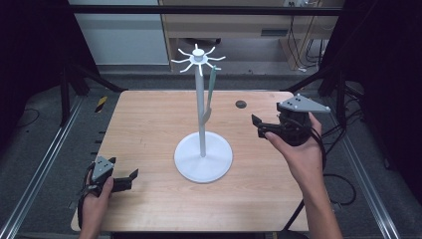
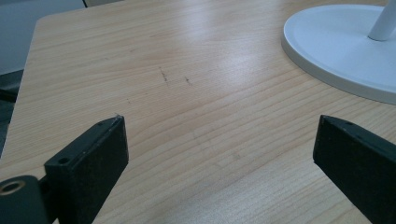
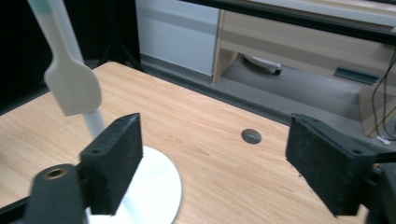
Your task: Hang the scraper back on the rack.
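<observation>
Item one, the wooden table (image 1: 149, 129): I recorded a pale, fine-grained rectangular top with rounded corners and a small dark round hole (image 1: 241, 104) near its far edge. Item two, the white stand (image 1: 203, 157): a smooth round disc base at mid-table, a slim upright pole, and a crown of short curved hooks at the top. Item three, the spatula (image 1: 210, 94): hung from one hook just beside the pole, with a pale green handle and a flat cream blade pointing down, clear of the base. Item four, my right gripper (image 1: 260, 125): held in the air right of the stand, its matte black rectangular pads wide apart and empty; in the right gripper view the blade (image 3: 72, 86) hung up and left of its jaws, apart from both. Item five, my left gripper (image 1: 130, 177): low at the near left corner, jaws spread wide, holding nothing, the stand's base (image 2: 345, 51) well beyond them.
</observation>
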